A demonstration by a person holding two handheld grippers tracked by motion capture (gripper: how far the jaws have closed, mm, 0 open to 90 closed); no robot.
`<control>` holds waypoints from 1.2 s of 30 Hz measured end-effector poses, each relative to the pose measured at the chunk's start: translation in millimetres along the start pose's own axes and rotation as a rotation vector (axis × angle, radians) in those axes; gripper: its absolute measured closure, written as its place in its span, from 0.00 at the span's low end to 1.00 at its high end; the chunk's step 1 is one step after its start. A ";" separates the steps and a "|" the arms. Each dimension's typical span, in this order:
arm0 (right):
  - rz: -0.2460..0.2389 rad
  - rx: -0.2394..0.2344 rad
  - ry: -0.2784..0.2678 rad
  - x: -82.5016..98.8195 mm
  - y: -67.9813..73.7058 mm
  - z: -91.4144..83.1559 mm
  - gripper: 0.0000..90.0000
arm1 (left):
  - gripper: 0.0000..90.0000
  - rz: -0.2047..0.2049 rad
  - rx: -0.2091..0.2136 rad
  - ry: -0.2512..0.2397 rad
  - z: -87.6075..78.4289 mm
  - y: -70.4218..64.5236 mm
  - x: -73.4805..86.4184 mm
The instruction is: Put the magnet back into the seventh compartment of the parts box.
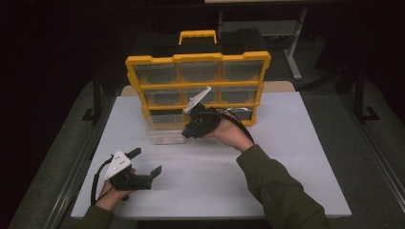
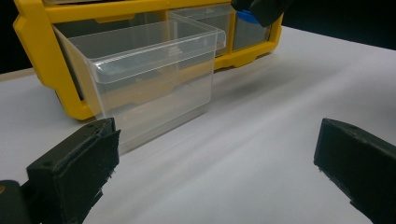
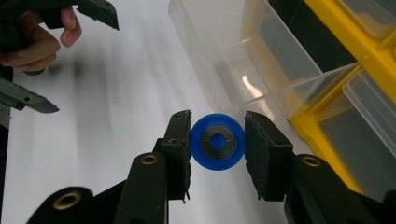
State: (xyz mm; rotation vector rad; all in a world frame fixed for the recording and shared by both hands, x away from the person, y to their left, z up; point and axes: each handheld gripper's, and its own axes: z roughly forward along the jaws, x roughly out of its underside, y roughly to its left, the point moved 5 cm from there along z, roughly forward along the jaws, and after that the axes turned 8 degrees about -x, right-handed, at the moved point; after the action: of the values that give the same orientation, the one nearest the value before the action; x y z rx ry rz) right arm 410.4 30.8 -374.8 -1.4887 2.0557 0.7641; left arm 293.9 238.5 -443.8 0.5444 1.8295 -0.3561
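Sorting a small part at a yellow plastic organiser cabinet with clear drawers (image 1: 197, 86), which stands upright at the far side of a white table (image 1: 267, 162). One clear plastic drawer (image 1: 165, 133) has been pulled out and sits on the table just in front of the cabinet's lower left slot. The right gripper (image 3: 217, 142), seen in the high view (image 1: 187, 133) at the drawer's right end, has its jaws partly closed on a blue round disc with a dark ring and a hole at its centre (image 3: 217, 141); both pads press its rim. The disc is thus held off the table, near the drawer and just right of it. The left gripper (image 1: 149, 161) rests at the near left of the table, jaws wide apart and holding nothing, well apart from the drawer; its own view looks across at the drawer (image 2: 149, 70).

Step in hand, as judged: carrying the disc toward the drawer. The next move calls for bringing the disc over the open top and parting the jaws only once it is inside the rim.
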 end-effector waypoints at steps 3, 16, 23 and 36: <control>0.006 0.004 -0.008 -4.1 -2.7 0.4 0.69 | 0.00 0.005 0.000 0.000 0.0 -0.1 -0.2; 0.016 0.021 -0.025 -19.6 -12.6 3.7 0.69 | 0.00 -0.001 0.001 0.001 0.0 -0.2 -0.1; 0.007 0.016 -0.045 -30.2 -14.7 8.9 0.69 | 0.00 -0.001 0.001 0.000 -0.2 -0.2 -0.3; 0.030 0.021 -0.040 -43.0 -19.8 22.3 0.69 | 0.00 -0.002 0.003 -0.003 -0.6 -0.3 -0.7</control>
State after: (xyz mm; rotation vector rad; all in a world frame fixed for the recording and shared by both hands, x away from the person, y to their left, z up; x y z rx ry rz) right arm 443.1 70.6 -365.3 -1.4230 2.0550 0.7752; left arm 293.5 238.4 -443.0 0.5435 1.8268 -0.3605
